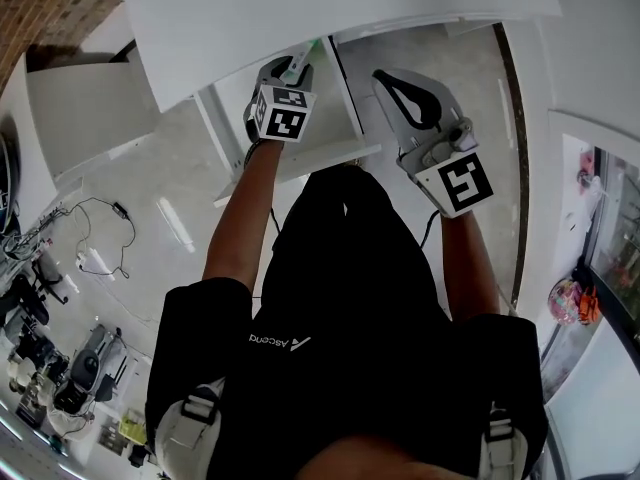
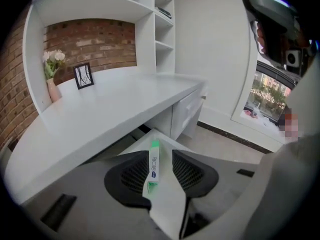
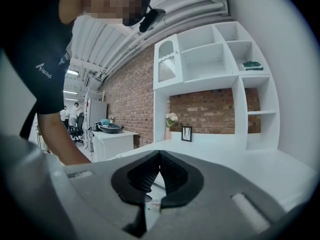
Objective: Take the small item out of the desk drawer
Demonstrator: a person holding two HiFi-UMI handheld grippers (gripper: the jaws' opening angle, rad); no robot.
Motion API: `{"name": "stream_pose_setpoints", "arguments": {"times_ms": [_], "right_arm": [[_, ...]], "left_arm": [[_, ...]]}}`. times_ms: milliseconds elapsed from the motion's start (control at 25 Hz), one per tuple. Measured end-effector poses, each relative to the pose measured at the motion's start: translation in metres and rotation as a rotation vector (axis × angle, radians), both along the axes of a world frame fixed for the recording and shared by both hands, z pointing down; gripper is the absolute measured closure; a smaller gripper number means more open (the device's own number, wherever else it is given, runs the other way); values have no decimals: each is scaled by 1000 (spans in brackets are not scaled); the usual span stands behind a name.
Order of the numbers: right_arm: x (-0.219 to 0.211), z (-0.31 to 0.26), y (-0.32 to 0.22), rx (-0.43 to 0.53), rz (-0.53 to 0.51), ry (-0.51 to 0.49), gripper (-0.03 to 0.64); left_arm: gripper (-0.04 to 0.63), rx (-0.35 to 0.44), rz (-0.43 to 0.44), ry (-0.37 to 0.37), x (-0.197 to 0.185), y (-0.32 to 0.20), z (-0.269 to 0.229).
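The small item is a slim white tube with green ends [image 2: 153, 166]. It sits between the jaws of my left gripper [image 2: 161, 153], close against the left pad, with a clear gap to the right pad; the jaws are open. In the head view this gripper [image 1: 290, 70] points into the open white drawer [image 1: 300, 173] under the desk top [image 1: 300, 8], and the tube's green tip [image 1: 300, 64] shows at its jaws. Part of the drawer [image 2: 167, 204] lies below the tube. My right gripper [image 1: 386, 78] hovers beside the drawer, its jaws [image 3: 159, 155] shut with nothing in them.
On the desk [image 2: 100, 114] stand a vase of flowers [image 2: 52, 74] and a small picture frame [image 2: 83, 76], with shelves [image 2: 162, 29] behind. More drawers [image 2: 187, 111] sit at the desk's right end. A cable [image 1: 100, 238] lies on the floor to the left.
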State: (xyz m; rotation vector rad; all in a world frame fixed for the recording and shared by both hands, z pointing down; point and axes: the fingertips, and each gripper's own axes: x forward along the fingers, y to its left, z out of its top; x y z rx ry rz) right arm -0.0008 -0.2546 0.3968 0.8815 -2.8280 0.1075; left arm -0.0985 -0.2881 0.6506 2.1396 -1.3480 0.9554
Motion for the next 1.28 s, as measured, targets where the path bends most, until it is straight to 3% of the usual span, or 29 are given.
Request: {"name": "stream_pose_setpoints", "arguments": {"times_ms": [320,680,760,920,1280], "right_arm": [[16,22,-3,-45,40,16,615],[40,42,-1,-89,78,44,615],[44,44,-2,-91,84,47,615],[46,51,-1,-102,88,53,615],[47,50,6,-102,77,37,615]], "left_arm": [[403,-84,-2,-67,-6,-10,56],[399,-151,16,-98,-5,-21,93],[403,-164,23,-97,-4,-20,98],[497,-169,20,-97,-6,-19,101],[502,-157,35,-69,-2,0,75]]}}
